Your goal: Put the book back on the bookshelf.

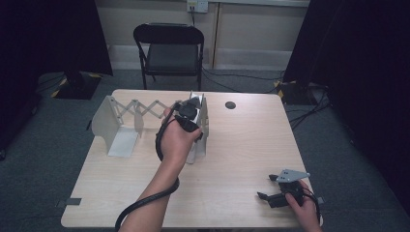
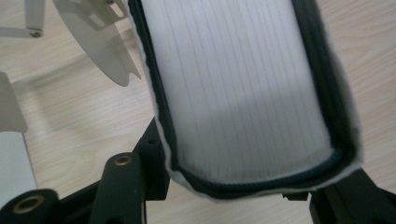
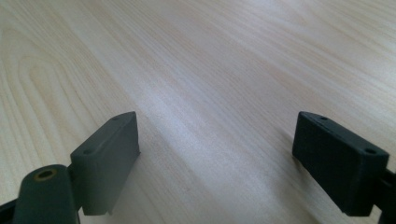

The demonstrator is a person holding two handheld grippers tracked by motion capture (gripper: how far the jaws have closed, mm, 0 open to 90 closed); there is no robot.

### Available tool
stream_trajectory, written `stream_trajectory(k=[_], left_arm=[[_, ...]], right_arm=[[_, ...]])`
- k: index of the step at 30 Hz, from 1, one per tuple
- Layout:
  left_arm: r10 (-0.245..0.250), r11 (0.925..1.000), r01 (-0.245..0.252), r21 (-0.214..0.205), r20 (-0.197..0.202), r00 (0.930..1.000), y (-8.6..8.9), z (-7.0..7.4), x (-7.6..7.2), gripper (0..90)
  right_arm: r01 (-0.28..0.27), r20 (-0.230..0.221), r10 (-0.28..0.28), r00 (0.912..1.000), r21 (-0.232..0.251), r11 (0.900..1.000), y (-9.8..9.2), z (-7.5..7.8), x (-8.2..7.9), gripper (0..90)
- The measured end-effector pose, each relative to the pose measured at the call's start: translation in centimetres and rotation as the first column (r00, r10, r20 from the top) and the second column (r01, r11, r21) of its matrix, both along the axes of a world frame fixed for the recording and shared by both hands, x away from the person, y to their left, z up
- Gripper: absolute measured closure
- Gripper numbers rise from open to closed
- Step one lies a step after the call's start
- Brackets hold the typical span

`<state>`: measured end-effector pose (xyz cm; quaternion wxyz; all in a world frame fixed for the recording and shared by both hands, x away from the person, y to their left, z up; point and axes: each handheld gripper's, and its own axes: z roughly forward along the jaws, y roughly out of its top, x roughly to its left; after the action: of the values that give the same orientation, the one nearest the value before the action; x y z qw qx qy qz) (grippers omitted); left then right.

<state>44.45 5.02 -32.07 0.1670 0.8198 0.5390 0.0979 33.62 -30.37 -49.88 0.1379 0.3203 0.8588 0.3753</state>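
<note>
My left gripper (image 1: 190, 110) is over the middle of the table, at the right end plate of a white fold-out metal rack (image 1: 113, 121). In the left gripper view its jaws (image 2: 247, 179) are shut on a book (image 2: 243, 84) with a white, finely lined page block and a dark cover edge. The book fills the gap between the jaws. A curved white plate of the rack (image 2: 100, 46) lies just beside it. My right gripper (image 1: 267, 186) rests low at the front right of the table. Its jaws (image 3: 217, 158) are open with bare wood between them.
The rack's scissor links (image 1: 145, 108) span from its left end plate toward the centre of the wooden table (image 1: 241, 145). A round cable hole (image 1: 230, 105) sits at the back right. A black folding chair (image 1: 169, 53) stands behind the table, and cables lie on the floor.
</note>
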Motion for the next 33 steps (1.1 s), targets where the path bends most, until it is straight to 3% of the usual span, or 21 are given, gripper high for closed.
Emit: stream_trajectory(k=[13, 24, 26, 33], left_arm=[[-0.051, 0.9977, 0.053, -0.041, 0.057, 0.9971, 1.1, 0.6, -0.8, 43.3], [-0.105, 0.9938, 0.108, -0.027, 0.071, 0.9919, 1.1, 0.0, -1.1, 35.9], [-0.110, 0.9925, 0.113, -0.046, 0.072, 0.9914, 1.3, -0.1, -1.1, 33.5], [-0.142, 0.9882, 0.146, -0.045, 0.079, 0.9866, 1.7, -0.3, -1.5, 30.7]], right_arm=[[-0.001, 0.001, 0.001, 1.0000, 0.000, 1.0000, 0.0, 0.0, 0.0, 14.4], [-0.001, 0.001, 0.001, 1.0000, 0.000, 1.0000, 0.0, 0.0, 0.0, 14.4], [0.000, 0.001, 0.000, 1.0000, -0.001, 1.0000, 0.0, 0.0, 0.0, 14.4], [0.000, 0.001, 0.000, 1.0000, 0.000, 1.0000, 0.0, 0.0, 0.0, 14.4]])
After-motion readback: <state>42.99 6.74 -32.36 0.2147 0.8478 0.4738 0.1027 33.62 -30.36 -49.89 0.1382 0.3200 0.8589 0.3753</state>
